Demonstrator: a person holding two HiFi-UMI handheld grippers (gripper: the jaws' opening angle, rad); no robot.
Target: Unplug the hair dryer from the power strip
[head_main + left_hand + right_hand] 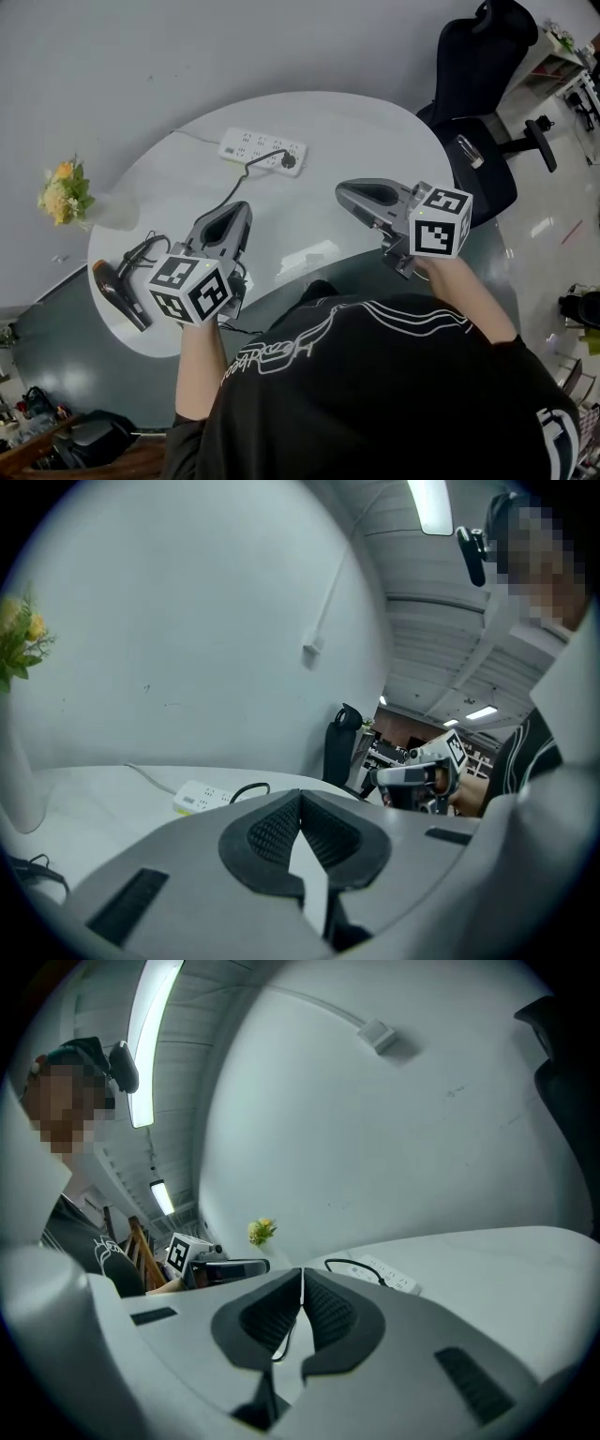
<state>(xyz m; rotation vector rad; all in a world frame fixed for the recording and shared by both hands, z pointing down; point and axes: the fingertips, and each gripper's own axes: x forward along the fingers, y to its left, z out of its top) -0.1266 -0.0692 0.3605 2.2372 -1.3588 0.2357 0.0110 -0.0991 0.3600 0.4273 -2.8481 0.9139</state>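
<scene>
A white power strip lies at the far side of the round white table. A black plug sits in its right end, and a black cable runs from it toward the dark hair dryer, which lies at the table's left front edge. My left gripper hovers over the near left of the table, jaws shut and empty, beside the cable. My right gripper hangs over the near right, shut on nothing. The strip also shows in the left gripper view, and the strip in the right gripper view, well beyond both tips.
A white vase with yellow flowers stands at the table's left edge. A black office chair is behind the table on the right. The strip's white lead trails off to the left.
</scene>
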